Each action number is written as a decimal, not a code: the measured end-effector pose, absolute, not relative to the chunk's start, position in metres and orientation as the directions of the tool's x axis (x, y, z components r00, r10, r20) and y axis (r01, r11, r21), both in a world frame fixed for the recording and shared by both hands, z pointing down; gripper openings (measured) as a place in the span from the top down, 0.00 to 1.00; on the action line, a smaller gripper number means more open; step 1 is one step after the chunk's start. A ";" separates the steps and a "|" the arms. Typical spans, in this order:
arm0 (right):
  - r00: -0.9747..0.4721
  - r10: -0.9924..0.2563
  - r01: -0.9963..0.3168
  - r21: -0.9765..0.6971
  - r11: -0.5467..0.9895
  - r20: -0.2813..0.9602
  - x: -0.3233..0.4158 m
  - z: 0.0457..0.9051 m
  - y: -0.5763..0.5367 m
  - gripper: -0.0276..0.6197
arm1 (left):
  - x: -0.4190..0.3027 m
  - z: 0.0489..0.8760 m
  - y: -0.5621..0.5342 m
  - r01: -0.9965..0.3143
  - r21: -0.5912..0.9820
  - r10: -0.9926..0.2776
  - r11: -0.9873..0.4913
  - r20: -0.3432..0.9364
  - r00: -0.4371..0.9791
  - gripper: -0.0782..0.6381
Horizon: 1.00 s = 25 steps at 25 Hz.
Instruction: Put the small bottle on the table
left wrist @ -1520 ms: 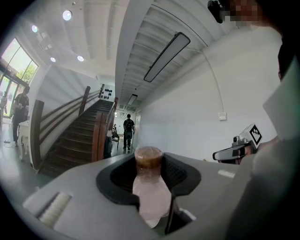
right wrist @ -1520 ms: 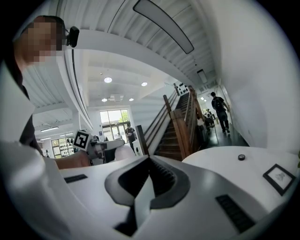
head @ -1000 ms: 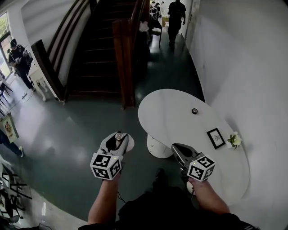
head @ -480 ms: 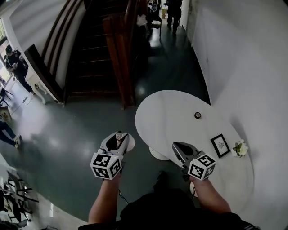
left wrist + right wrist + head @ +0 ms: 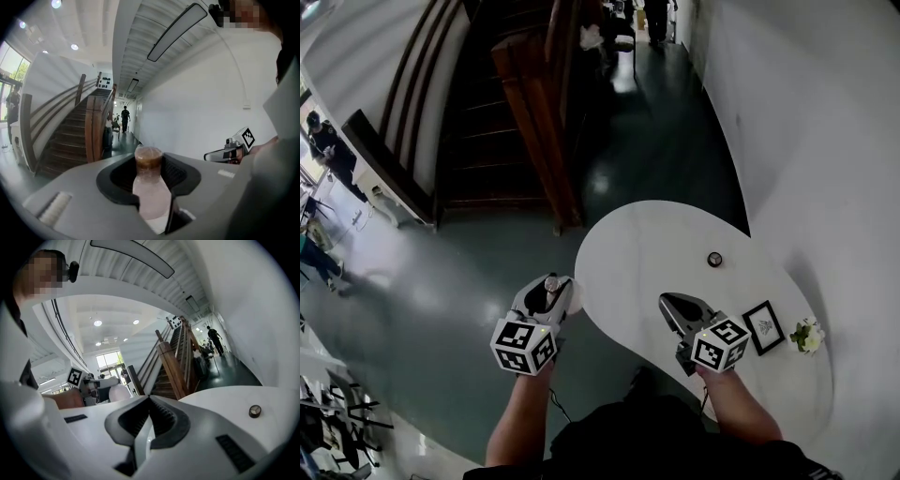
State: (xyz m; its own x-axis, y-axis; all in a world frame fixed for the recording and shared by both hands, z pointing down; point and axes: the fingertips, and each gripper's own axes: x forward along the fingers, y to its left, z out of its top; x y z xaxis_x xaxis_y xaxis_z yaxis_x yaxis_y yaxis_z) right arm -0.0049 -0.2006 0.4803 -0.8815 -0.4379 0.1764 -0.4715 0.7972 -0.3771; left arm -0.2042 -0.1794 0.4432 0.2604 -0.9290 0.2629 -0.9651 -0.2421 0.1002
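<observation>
The small bottle (image 5: pixel 151 190), pale pink with a brown cap, stands upright between the jaws of my left gripper (image 5: pixel 150 164), which is shut on its body. In the head view the bottle's cap (image 5: pixel 550 282) shows at the tip of the left gripper (image 5: pixel 549 291), over the floor just left of the white oval table (image 5: pixel 642 246). My right gripper (image 5: pixel 669 302) hovers over the table's near part, shut with nothing between its jaws, as the right gripper view (image 5: pixel 149 400) confirms.
On the table lie a small round dark object (image 5: pixel 714 259), a black picture frame (image 5: pixel 765 327) and a small bunch of white flowers (image 5: pixel 807 335). A wooden staircase (image 5: pixel 506 103) rises beyond. People stand at the far left (image 5: pixel 328 150) and down the corridor.
The view has swung so the table lies closer under both grippers. The left gripper, still holding the bottle, now sits right at the table's left edge.
</observation>
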 end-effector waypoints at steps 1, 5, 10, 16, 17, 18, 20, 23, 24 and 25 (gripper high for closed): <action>-0.882 -0.438 -0.470 -0.383 0.796 0.173 -0.004 0.480 -0.207 0.94 | -0.203 0.443 -0.185 -0.966 0.096 -0.928 -0.240 0.268 0.257 0.68; -0.882 -0.448 -0.468 -0.377 0.799 0.146 -0.001 0.474 -0.227 0.94 | -0.197 0.442 -0.204 -0.967 0.080 -0.926 -0.242 0.277 0.255 0.68; -0.885 -0.445 -0.462 -0.350 0.815 0.132 -0.004 0.465 -0.240 0.94 | -0.189 0.444 -0.222 -0.961 0.086 -0.923 -0.263 0.269 0.276 0.68; -0.858 -0.491 -0.512 -0.330 0.793 0.151 -0.007 0.466 -0.263 0.94 | -0.194 0.448 -0.252 -0.945 0.099 -0.910 -0.311 0.255 0.326 0.68; -0.852 -0.499 -0.521 -0.325 0.789 0.155 -0.009 0.466 -0.268 0.94 | -0.197 0.448 -0.259 -0.942 0.099 -0.908 -0.322 0.248 0.337 0.68; -0.847 -0.507 -0.530 -0.318 0.786 0.159 -0.013 0.465 -0.273 0.94 | -0.200 0.447 -0.266 -0.937 0.098 -0.906 -0.334 0.240 0.348 0.68; -0.833 -0.528 -0.552 -0.307 0.775 0.164 -0.022 0.463 -0.286 0.94 | -0.208 0.446 -0.282 -0.929 0.097 -0.899 -0.358 0.232 0.371 0.68; -0.807 -0.571 -0.588 -0.312 0.747 0.153 -0.033 0.457 -0.307 0.94 | -0.217 0.444 -0.306 -0.912 0.089 -0.881 -0.400 0.238 0.409 0.68; -0.800 -0.581 -0.596 -0.314 0.739 0.152 -0.036 0.456 -0.312 0.94 | -0.217 0.444 -0.313 -0.905 0.084 -0.873 -0.418 0.240 0.426 0.68; -0.794 -0.588 -0.603 -0.315 0.733 0.153 -0.039 0.456 -0.317 0.94 | -0.216 0.444 -0.319 -0.896 0.080 -0.865 -0.436 0.239 0.442 0.68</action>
State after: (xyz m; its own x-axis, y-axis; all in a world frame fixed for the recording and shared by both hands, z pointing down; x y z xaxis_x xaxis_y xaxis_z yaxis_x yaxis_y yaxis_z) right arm -0.0389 -0.3169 0.4563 -0.7943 -0.5880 0.1529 -0.6031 0.7327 -0.3153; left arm -0.2160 -0.3187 0.4440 0.4419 -0.8645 0.2395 -0.8964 -0.4361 0.0797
